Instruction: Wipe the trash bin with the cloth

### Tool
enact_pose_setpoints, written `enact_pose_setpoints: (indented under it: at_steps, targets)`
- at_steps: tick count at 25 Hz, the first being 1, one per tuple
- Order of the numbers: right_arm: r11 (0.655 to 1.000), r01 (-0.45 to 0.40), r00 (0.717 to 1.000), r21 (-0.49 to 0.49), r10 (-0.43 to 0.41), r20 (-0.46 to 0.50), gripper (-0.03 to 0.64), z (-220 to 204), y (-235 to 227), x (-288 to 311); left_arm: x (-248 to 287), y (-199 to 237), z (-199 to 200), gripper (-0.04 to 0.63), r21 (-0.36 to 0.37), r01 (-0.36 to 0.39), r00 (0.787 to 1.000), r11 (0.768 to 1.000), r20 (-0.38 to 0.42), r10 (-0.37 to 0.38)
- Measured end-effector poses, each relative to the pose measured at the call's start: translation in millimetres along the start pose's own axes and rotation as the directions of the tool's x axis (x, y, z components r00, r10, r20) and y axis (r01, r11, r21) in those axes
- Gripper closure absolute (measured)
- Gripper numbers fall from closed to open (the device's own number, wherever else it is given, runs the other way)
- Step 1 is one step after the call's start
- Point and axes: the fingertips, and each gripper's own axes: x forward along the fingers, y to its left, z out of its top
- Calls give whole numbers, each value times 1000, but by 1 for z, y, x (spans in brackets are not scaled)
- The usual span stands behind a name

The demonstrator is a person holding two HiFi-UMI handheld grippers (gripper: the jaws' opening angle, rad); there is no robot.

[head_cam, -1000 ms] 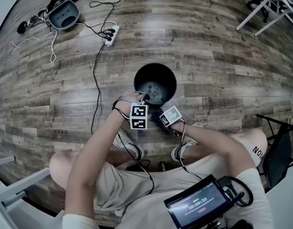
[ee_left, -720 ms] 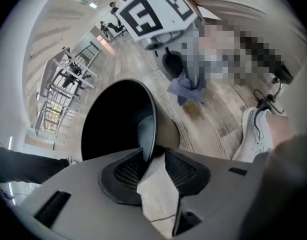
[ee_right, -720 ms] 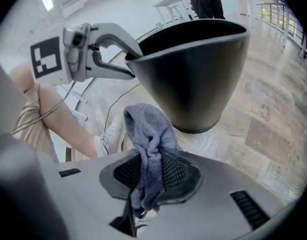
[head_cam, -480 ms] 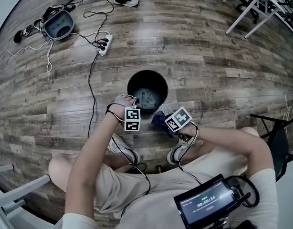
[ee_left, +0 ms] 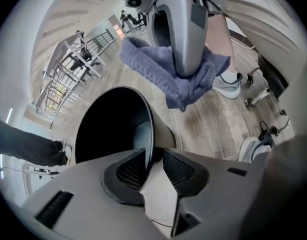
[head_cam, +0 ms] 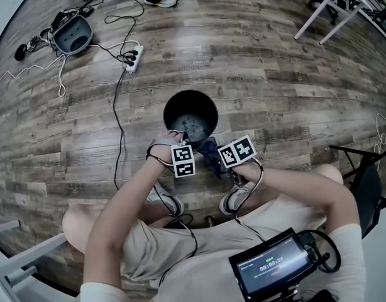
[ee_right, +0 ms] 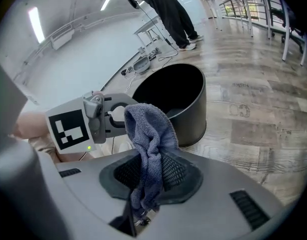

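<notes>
Wood plank floor (head_cam: 293, 74), cables and a power strip (head_cam: 131, 60) well off to the far left; person seated over the work

- black trash bin (head_cam: 176, 104) stands upright on the floor, just ahead of the person's shoes, open top up
- left hand-held gripper (ee_left: 153, 165): jaws closed on the bin's near rim, one pad inside the wall, one outside, so it's steadying the bin
- right hand-held gripper (ee_right: 149, 176): jaws pinched on the blue cloth (ee_right: 149, 126), a bunched fold sticking up out past the pads
- cloth sits just beside the bin's near outer wall, to the right of the left gripper's grip point; looks close but apart, can't confirm contact from any view

Step, as I judge it: bin braced, cloth brought up to it, wiping stroke on this side not yet clearly under way

Next move calls for pressing the bunched cloth flat onto the outer wall or rim and sweeping along the curve, with the left grip resisting so the light bin doesn't tilt or spin. Cloth bunch is loose, so it could fold over rather than wipe
</notes>
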Motion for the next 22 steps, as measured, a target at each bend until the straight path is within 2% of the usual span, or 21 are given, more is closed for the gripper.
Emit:
enact_pose_setpoints:
  at_steps: [5,14,22]
  targets:
    - [999,10,1000,-35,-10,13,537,5,0,5,-1,-5,11,477,-63,13,1000,998,-6,-13]
    - [992,52,998,-111,-48,38,537,16,-14,31,-5,-5,15,482,-68,32,997,997,71,-27]
    - [990,88,996,-114,-87,17,537,5,-38,72,-6,-5,16,483,-52,21,994,998,105,-15]
